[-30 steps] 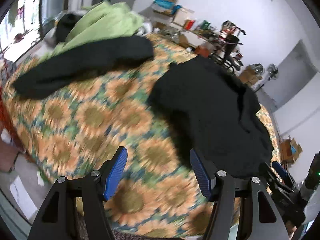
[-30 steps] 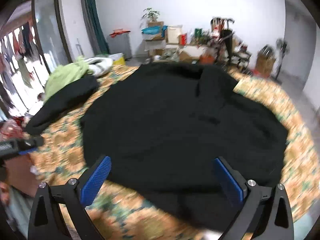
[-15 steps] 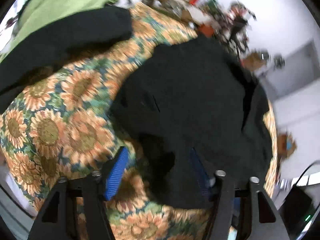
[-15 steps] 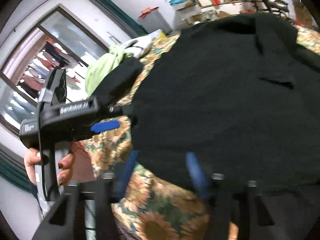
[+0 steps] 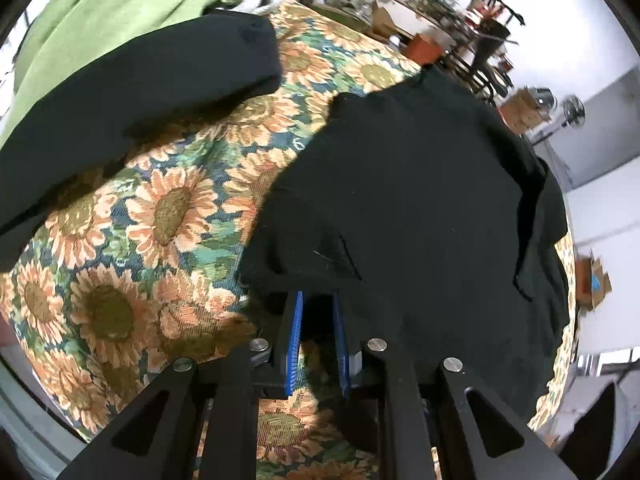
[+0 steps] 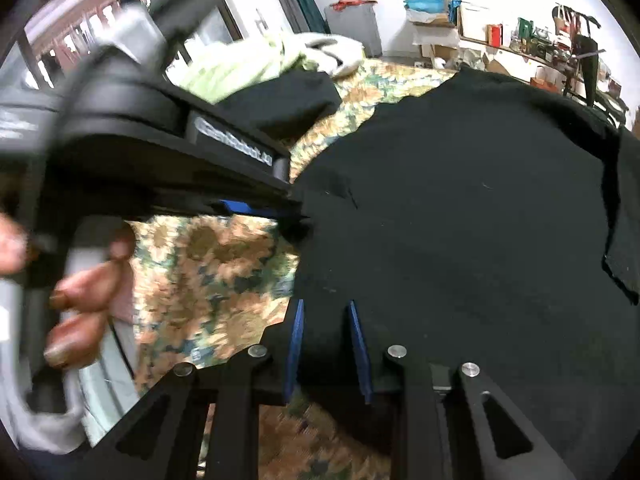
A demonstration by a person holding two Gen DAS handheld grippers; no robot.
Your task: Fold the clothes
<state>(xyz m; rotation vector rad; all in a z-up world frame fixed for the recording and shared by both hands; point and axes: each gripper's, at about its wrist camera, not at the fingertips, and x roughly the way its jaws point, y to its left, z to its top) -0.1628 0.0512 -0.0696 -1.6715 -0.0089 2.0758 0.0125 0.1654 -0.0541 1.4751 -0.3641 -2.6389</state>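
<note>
Nearest, left gripper (image 5: pixel 317 300): black frame, blue-padded fingers drawn narrow, jaws just closing, near edge of the spread black fabric garment (image 5: pixel 420 200) lying between the pads; firm pinch or not, cannot tell. Same gripper seen from the right wrist view (image 6: pixel 296 216), tips at the garment's left edge, held by a hand (image 6: pixel 80 300) at lower left, blurred. Right gripper (image 6: pixel 326 308): blue pads likewise narrow, jaws just closing, set over the garment's near hem; contact with the cloth not clear. Garment spread flat on the sunflower-patterned cloth surface (image 5: pixel 160 216), covering its right part. Further off, left: second black garment, loosely folded (image 5: pixel 140 80), apart from the first. Behind it, a crumpled light-green garment (image 5: pixel 112 4). Furthest: white wall, cluttered shelving with boxes (image 6: pixel 500 36), standing fan (image 5: pixel 574 110).
</note>
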